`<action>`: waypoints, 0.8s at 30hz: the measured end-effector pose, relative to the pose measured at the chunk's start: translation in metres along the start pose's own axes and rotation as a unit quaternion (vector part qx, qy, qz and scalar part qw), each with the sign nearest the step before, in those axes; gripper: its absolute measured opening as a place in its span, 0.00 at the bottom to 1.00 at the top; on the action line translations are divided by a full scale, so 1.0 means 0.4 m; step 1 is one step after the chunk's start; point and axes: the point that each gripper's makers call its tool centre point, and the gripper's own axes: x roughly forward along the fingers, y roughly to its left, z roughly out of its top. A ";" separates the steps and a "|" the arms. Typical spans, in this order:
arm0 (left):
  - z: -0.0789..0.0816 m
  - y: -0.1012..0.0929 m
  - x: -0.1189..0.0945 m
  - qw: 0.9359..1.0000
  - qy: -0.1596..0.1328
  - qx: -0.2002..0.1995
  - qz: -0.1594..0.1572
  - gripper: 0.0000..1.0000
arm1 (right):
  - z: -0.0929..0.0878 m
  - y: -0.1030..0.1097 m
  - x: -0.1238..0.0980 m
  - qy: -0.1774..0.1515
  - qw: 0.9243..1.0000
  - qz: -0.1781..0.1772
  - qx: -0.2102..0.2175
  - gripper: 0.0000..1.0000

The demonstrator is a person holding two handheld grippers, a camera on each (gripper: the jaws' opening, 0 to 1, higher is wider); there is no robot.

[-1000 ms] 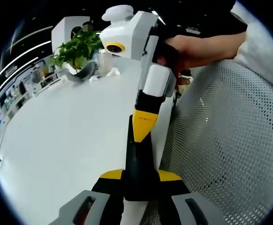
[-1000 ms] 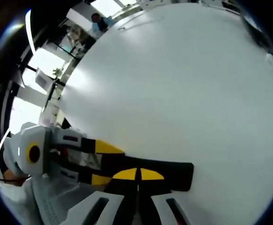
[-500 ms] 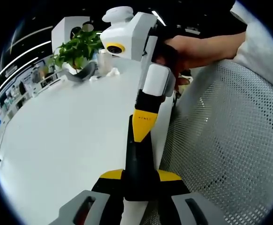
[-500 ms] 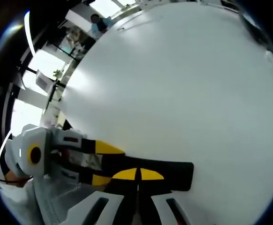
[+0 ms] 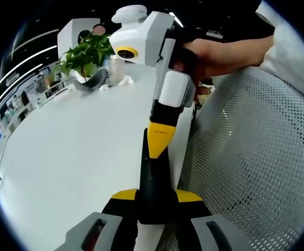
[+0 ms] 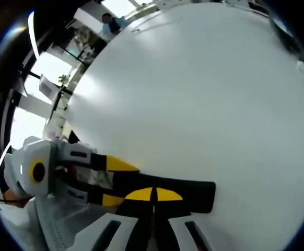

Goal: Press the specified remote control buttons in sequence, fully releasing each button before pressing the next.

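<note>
White tabletop (image 5: pixel 73 151) runs wide, with a potted plant (image 5: pixel 84 55) at its far end. On its near edge lies the black remote control (image 5: pixel 156 188), beside a mesh chair back (image 5: pixel 246 157). The left gripper (image 5: pixel 156 196) has its jaws clamped on the remote's near end. The right gripper (image 6: pixel 153 194), held in a hand (image 5: pixel 214 52), rests its closed yellow tips on the remote, apparently pressing a button, though none is visible.
</note>
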 end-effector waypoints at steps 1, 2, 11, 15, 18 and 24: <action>0.000 0.000 0.000 1.000 0.000 0.000 0.000 0.25 | 0.001 -0.001 0.000 0.000 1.000 0.000 0.000 0.00; 0.000 0.000 0.000 1.000 0.000 0.000 0.000 0.25 | 0.001 -0.001 0.000 0.000 1.000 0.000 0.000 0.00; 0.000 0.002 0.002 1.000 -0.001 0.000 0.000 0.25 | 0.001 -0.004 0.001 -0.004 1.000 0.001 -0.006 0.00; -0.001 0.002 0.002 1.000 -0.001 0.000 -0.001 0.25 | 0.002 -0.005 0.001 -0.003 1.000 0.004 0.001 0.00; 0.000 0.001 0.002 1.000 -0.001 0.001 -0.001 0.25 | 0.002 -0.004 0.000 -0.002 1.000 0.007 0.009 0.00; 0.000 0.001 0.002 1.000 0.000 0.001 0.000 0.25 | 0.000 -0.003 -0.003 0.001 1.000 0.007 0.017 0.00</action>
